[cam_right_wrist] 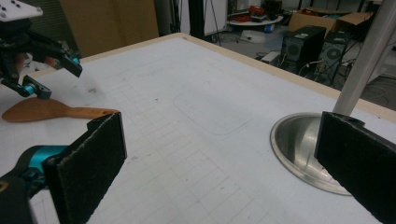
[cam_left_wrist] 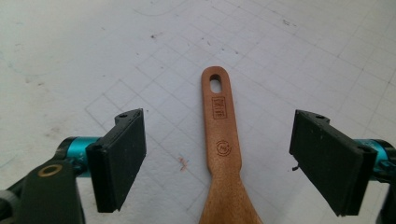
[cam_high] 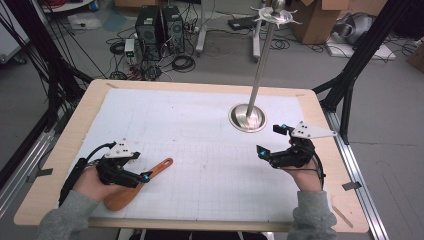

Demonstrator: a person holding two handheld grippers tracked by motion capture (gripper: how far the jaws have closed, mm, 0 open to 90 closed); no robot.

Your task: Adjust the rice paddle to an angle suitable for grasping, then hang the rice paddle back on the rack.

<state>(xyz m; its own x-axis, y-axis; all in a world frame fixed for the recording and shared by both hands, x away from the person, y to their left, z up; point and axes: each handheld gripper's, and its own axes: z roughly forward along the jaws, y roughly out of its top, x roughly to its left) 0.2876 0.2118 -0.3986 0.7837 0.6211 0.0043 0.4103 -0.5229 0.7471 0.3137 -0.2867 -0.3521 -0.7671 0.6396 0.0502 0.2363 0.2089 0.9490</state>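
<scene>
Left gripper point(cam_high: 142, 170) low at the near-left of the worktop point(cam_high: 60, 155), fingers point(cam_left_wrist: 119, 156) spread wide, nothing between the pads but air. Wooden spatula point(cam_high: 137, 186) flat on the white gridded mat point(cam_high: 200, 150), right under that gripper: blade end toward the person, handle angled away toward mid-mat. From the left gripper view, handle running straight up the gap btwn the fingers, hang hole at the far tip, two burnt-in stamps on the shaft (text too small to read), neither pad touching the wood. Right gripper point(cam_high: 270, 142) over at the near-right, held in a hand w/ grey sleeve, fingers point(cam_right_wrist: 88, 165) likewise released & wide apart, gripping nothing. Just beyond it, metal stand point(cam_high: 247, 118): round shiny base on the mat, upright pole rising to a hooked top. In the right gripper view, base sitting just beside the one finger, pole slanting up out of frame; spatula & left gripper far off across the mat. Floor behind the worktop busy w/ computer towers point(cam_high: 160, 25), cables, cardboard boxes.
</scene>
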